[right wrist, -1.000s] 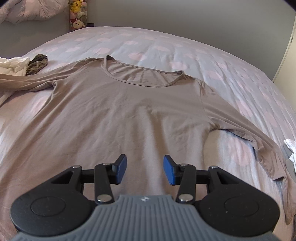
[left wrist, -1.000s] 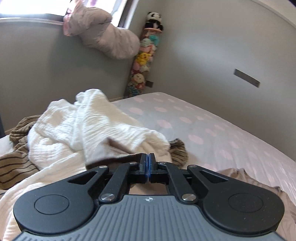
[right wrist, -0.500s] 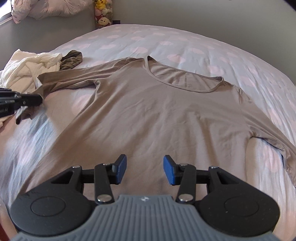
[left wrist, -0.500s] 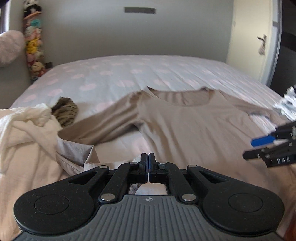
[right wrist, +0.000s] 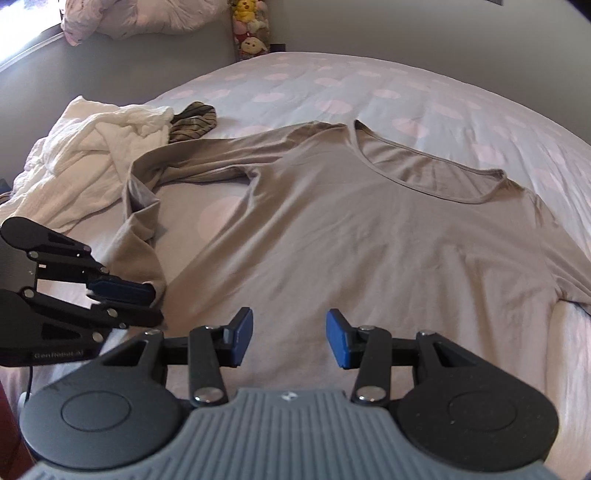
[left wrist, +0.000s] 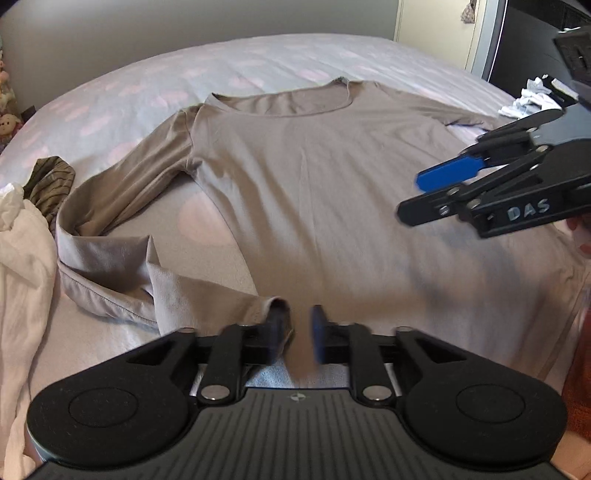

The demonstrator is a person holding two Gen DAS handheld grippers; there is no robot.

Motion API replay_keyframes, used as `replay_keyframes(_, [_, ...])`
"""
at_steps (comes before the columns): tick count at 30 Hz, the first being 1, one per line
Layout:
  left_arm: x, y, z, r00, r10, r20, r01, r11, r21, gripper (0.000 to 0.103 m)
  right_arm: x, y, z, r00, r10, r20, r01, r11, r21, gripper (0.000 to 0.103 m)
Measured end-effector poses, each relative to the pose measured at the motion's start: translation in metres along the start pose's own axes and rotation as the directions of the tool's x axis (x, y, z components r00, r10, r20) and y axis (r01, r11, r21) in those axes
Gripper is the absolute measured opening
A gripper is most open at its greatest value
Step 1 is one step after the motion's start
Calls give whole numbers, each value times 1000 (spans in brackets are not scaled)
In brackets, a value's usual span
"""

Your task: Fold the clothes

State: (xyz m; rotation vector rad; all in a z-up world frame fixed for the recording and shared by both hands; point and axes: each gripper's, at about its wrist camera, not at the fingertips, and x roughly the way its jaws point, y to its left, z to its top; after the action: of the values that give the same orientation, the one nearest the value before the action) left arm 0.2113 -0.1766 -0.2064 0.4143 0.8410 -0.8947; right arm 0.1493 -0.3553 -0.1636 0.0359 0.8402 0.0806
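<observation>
A bed covered in a pale grey sheet with pink dots (right wrist: pixel 332 85) filled both views. A stack of plush toys (right wrist: pixel 250 31) stood against the grey wall (right wrist: pixel 406 26) at the far corner, with a crumpled pink-and-white quilt (right wrist: pixel 122 18) lying on the window ledge.

Your left gripper (left wrist: pixel 298 334) and right gripper (right wrist: pixel 290 341) are matte black with blue pads (right wrist: pixel 338 343), silver screws, ribbed grey housings; white "DAS" lettering.
</observation>
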Motion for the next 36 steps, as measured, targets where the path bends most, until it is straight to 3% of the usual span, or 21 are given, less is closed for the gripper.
replay_keyframes(1, [-5,2,0,1000,-5,19,5,1000,-6,49,1,6,3,1000,15,8,-15,1000,-10,47])
replay_keyframes(2, [-9,5,0,999,-8,38,9,1000,-19,50,3,11,5,999,31,15,-31,999,-21,47])
replay_keyframes(9, [-33,43,-4,992,5,130,23,977,-212,52,17,49,15,992,119,42,-113,986,-122,47])
replay_keyframes(14, [-25,60,-6,994,76,73,-50,951,-304,52,33,66,10,986,164,9,-160,971,-175,47])
replay_keyframes(17, [-18,68,-9,996,83,38,-66,939,-336,52,45,71,8,984,177,-16,-177,967,-182,47])
replay_keyframes(20, [-11,75,-13,999,48,19,-38,928,-371,41,52,81,6,980,195,-27,-196,955,-224,47])
replay_keyframes(21, [-9,78,-14,999,29,17,-20,922,-388,29,53,86,5,980,198,-26,-198,948,-250,47])
replay_keyframes(23, [-5,83,-16,1000,-5,16,11,909,-417,23,52,96,2,978,207,-23,-204,931,-302,48])
replay_keyframes(25, [-2,82,-17,999,-28,23,36,907,-419,9,51,105,-1,977,214,-17,-206,912,-354,51])
replay_keyframes(28, [-1,77,-15,998,-52,33,61,914,-402,8,52,115,-2,978,211,-7,-196,895,-401,54])
replay_keyframes(32, [-1,73,-15,997,-65,43,77,918,-390,8,63,118,2,983,181,-23,-175,902,-396,39])
replay_keyframes(33, [-1,73,-15,997,-67,47,80,918,-390,8,65,118,3,984,174,-25,-170,905,-390,27])
replay_keyframes(34, [-1,73,-14,996,-69,50,83,918,-388,8,66,117,4,986,167,-27,-164,909,-382,22])
replay_keyframes(36, [-2,71,-13,996,-62,60,80,922,-378,8,66,116,6,987,156,-26,-155,921,-357,18])
